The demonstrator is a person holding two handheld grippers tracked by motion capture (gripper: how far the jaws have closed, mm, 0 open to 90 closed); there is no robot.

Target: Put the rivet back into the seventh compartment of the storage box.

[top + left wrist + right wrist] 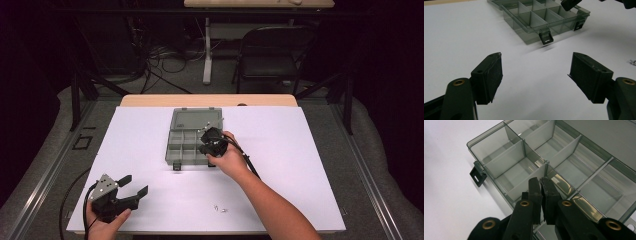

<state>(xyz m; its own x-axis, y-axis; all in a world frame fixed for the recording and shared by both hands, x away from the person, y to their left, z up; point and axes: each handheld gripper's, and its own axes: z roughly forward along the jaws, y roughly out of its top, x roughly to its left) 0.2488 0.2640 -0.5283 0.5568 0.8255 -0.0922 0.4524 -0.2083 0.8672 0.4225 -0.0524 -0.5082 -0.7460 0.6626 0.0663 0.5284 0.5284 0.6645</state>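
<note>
A clear grey compartment box (172,150) lies open on the white table, its lid (196,119) folded back. Its dividers (564,152) split it into several cells that look empty. My right gripper (206,140) hovers over the box's near right cells. Its jaws (541,180) are pressed together above a divider, and I see nothing between them. My left gripper (136,183) rests near the table's front left corner, open and empty. In the left gripper view its jaws (536,56) point toward the box (534,30), well short of it.
Two black latches (176,166) hang from the box's front wall. A few tiny metal parts (220,209) lie near the table's front edge, right of my left gripper. A black chair (272,55) and a table leg stand beyond the far edge.
</note>
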